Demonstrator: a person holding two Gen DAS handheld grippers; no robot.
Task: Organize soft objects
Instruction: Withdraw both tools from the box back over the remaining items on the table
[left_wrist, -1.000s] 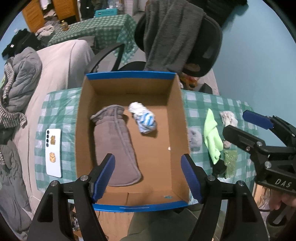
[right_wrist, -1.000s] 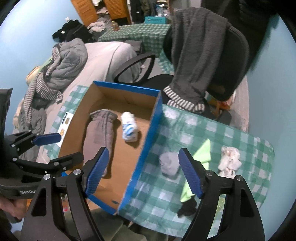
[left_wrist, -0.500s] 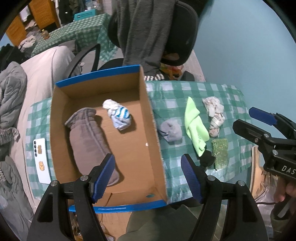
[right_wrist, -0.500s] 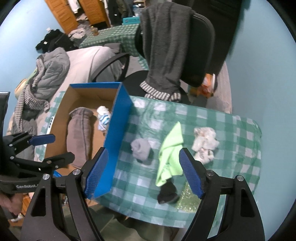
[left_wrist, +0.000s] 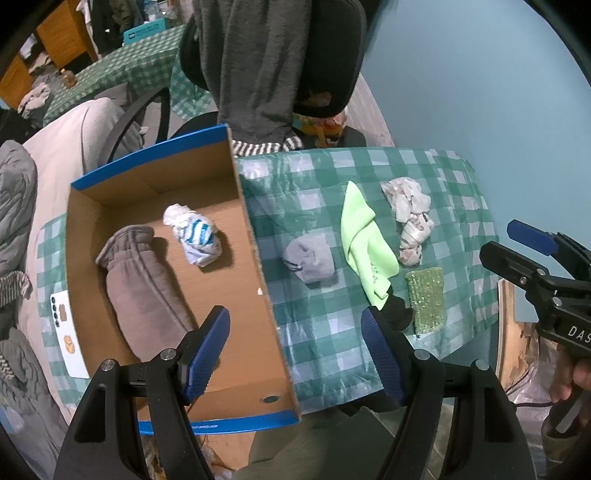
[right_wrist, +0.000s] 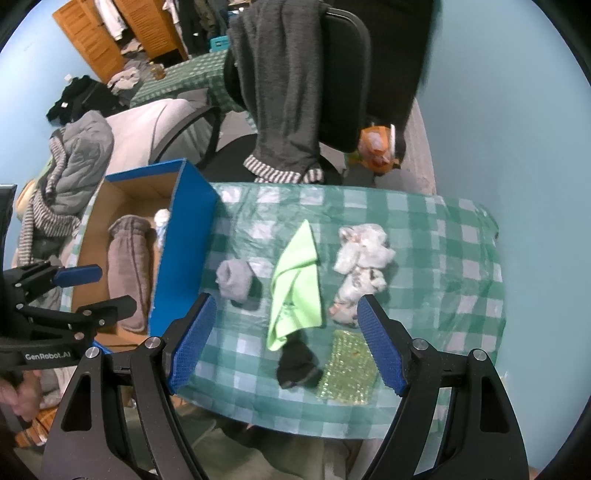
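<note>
Both claws wide open and empty, left gripper (left_wrist: 295, 350) and right gripper (right_wrist: 286, 341); grey sock ball (right_wrist: 236, 278) just right of the box (right_wrist: 184, 251) looks light and squashy, best pinched across its bunched middle.

In front of you sits an open cardboard box with blue outer walls (left_wrist: 255, 236); inside it lies a long brown-grey fleece mitten (left_wrist: 144, 288) beside a balled white sock with blue stripes (left_wrist: 194, 234); on the green checked cloth just right of the box rests a rolled grey sock (right_wrist: 234, 278); next to it a folded lime-green cloth (right_wrist: 297, 284) overlaps a balled black sock (right_wrist: 297, 367); a crumpled white patterned cloth (right_wrist: 360, 266) lies further right, above a glittery green sponge pad (right_wrist: 347, 369).
</note>
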